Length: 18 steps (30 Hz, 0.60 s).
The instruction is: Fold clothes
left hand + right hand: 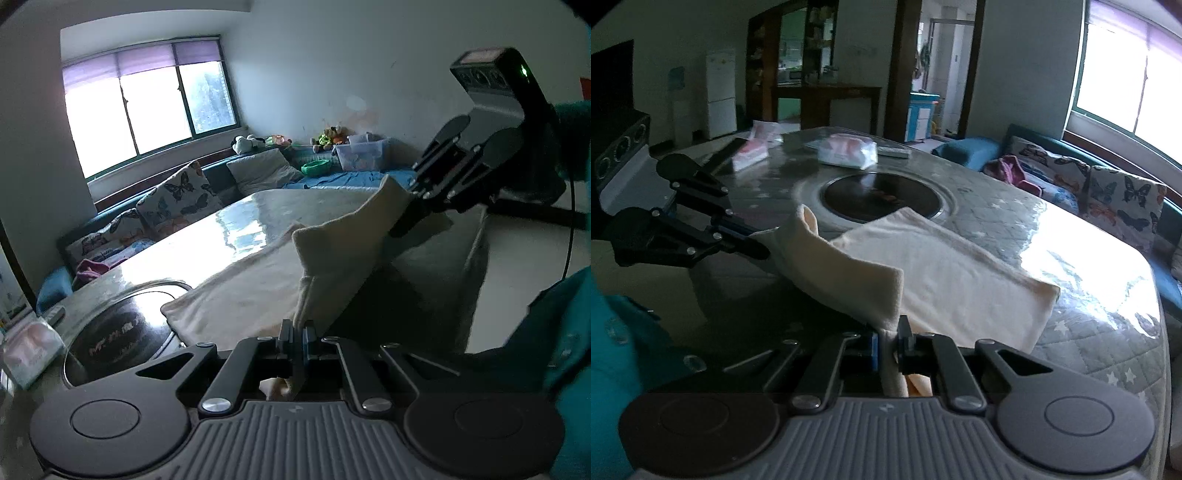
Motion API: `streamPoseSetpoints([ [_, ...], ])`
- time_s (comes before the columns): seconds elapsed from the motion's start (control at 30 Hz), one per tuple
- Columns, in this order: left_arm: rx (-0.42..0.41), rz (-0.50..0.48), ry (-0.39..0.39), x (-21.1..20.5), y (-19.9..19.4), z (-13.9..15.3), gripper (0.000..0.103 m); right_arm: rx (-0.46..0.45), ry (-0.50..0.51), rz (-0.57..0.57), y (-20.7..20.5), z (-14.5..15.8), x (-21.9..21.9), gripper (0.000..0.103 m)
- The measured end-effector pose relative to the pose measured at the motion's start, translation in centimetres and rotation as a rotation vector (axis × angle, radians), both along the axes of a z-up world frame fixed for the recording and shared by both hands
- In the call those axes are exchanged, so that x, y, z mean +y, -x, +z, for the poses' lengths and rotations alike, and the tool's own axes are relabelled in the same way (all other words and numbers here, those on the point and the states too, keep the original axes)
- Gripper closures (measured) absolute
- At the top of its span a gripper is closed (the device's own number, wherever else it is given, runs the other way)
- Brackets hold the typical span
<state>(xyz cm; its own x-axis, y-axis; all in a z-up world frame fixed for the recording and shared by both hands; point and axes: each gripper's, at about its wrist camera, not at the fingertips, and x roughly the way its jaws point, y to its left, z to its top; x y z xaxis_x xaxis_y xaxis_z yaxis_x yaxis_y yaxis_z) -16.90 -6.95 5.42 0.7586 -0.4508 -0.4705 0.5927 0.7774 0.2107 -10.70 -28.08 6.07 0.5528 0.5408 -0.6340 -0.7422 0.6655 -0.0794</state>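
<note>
Left gripper and right gripper each clamp the cloth's near edge; uneven lifting could skew the fold across the counter.

Glossy table with quilted star-print cover, round black hotplate set into its middle, cream cloth spread beside it, two tissue packs and a remote at the far end

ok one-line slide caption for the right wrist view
Both grippers, right gripper and left gripper, pinch the near edge of a cream cloth lifted above the table.
</note>
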Motion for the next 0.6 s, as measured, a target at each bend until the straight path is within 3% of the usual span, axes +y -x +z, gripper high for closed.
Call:
streamPoseSetpoints([
  [0.27,-0.027,0.032,0.059,0.3,-2.0,1.4,0.098,-0.015,0.006,-0.024,-0.4,1.0,0.0,0.095],
  [0.6,-0.005,0.11,0.069,0.2,-11.7,0.9,0.098,-0.033,0.044,-0.054,-9.0,1.9,0.7,0.095],
])
